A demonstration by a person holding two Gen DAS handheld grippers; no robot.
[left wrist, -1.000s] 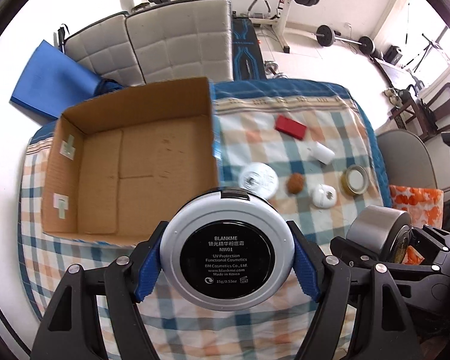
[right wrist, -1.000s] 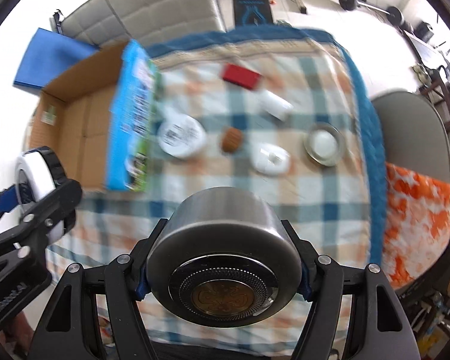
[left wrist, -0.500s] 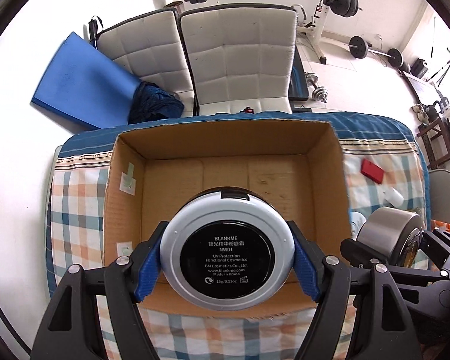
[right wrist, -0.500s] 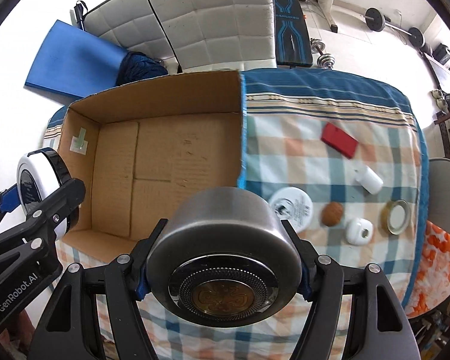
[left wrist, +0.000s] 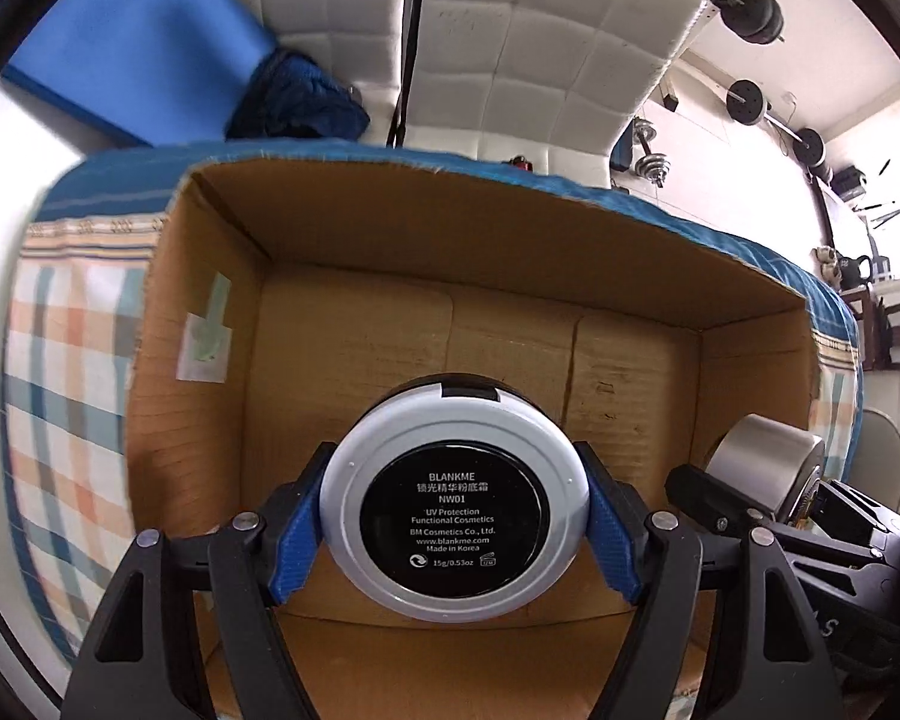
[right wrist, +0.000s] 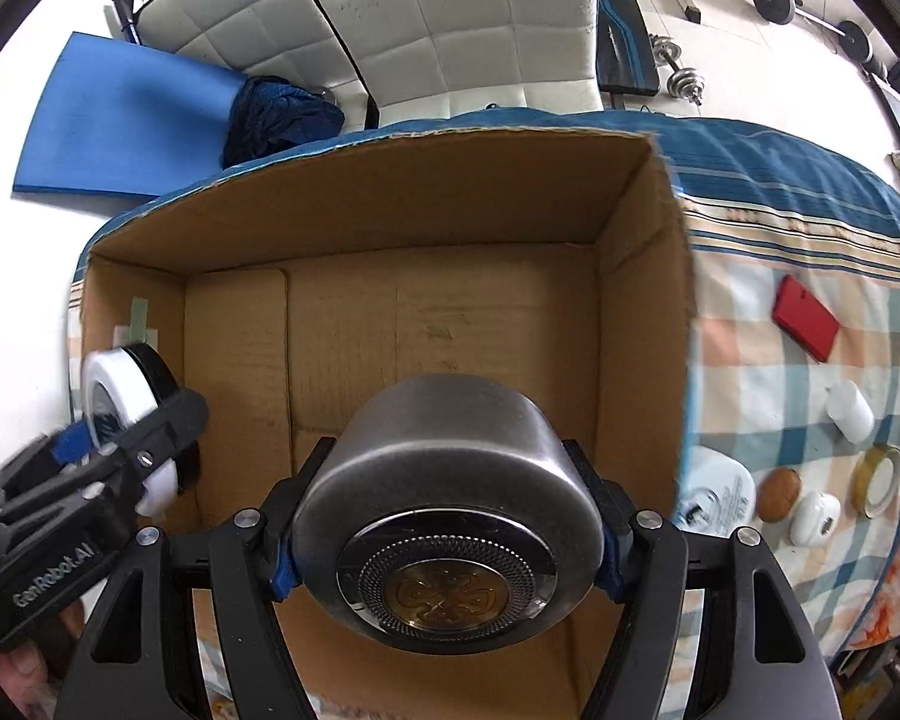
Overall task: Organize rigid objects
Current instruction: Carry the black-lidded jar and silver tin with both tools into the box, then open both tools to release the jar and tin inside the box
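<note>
My left gripper [left wrist: 455, 525] is shut on a round white cosmetic compact [left wrist: 455, 504] with a black label, held inside the open cardboard box [left wrist: 390, 228] above its bare floor. My right gripper [right wrist: 447, 531] is shut on a round silver metal tin [right wrist: 444, 480], held over the same box [right wrist: 390, 192] near its front. The left gripper with the compact shows at the left in the right wrist view [right wrist: 120, 420]. The tin shows at the right in the left wrist view [left wrist: 762, 456].
On the checked cloth right of the box lie a red case [right wrist: 805, 318], a white tube [right wrist: 849, 411], a white round tin [right wrist: 717, 495], a brown nut [right wrist: 779, 493], a white earbud case [right wrist: 815, 517] and a glass jar lid [right wrist: 879, 479]. White cushions [right wrist: 450, 30] and a blue mat [right wrist: 126, 114] lie behind.
Both grippers have moved left from over the cloth to the box and have come down into it. Each keeps hold of its object.
</note>
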